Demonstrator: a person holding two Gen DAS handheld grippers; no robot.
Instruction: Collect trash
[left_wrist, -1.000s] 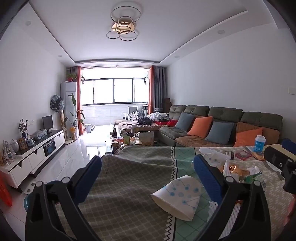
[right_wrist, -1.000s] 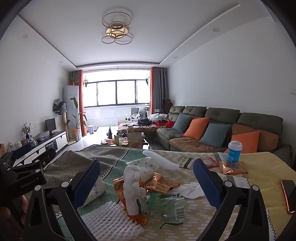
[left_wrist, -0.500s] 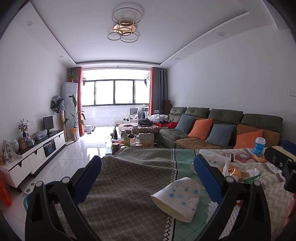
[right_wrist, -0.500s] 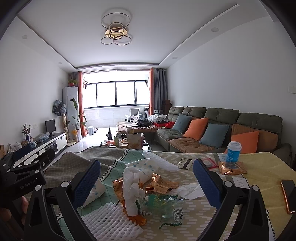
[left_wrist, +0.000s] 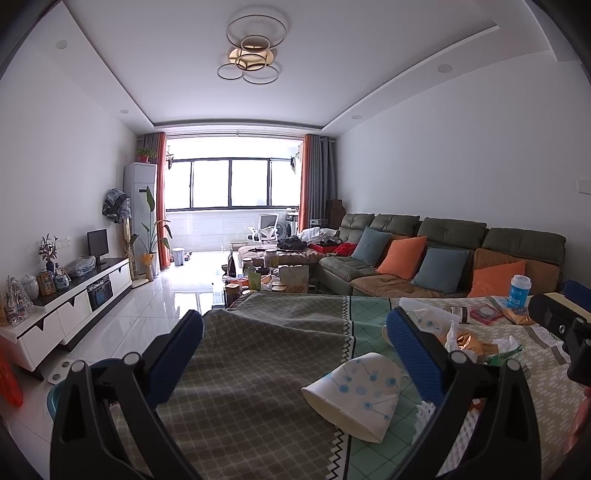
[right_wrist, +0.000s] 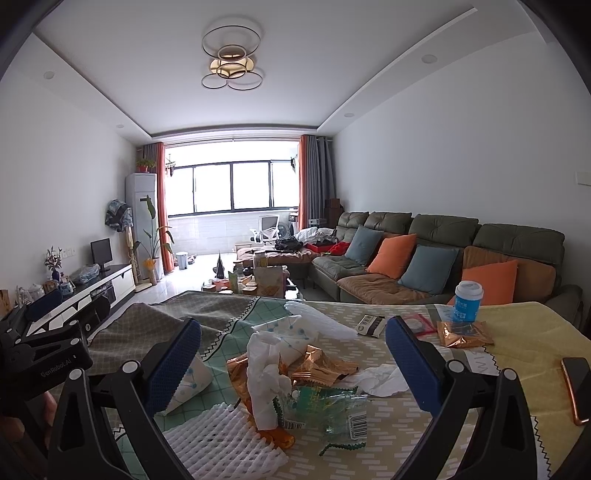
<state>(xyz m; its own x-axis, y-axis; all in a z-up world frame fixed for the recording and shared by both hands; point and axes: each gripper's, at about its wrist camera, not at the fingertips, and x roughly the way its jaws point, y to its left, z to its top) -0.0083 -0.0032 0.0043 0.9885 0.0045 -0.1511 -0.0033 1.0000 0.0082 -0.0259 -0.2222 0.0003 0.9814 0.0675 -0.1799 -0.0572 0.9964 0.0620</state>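
Claws (left_wrist: 295, 350) (right_wrist: 293, 354) spread wide, trash pile (right_wrist: 295, 380) on tablecloth (right_wrist: 406, 435)

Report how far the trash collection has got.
Nothing looks collected. Both claws, left claw and right claw, are open and empty. Left: the paper cup, foam net, gold wrappers, tissues and clear wrapper on the tablecloth.
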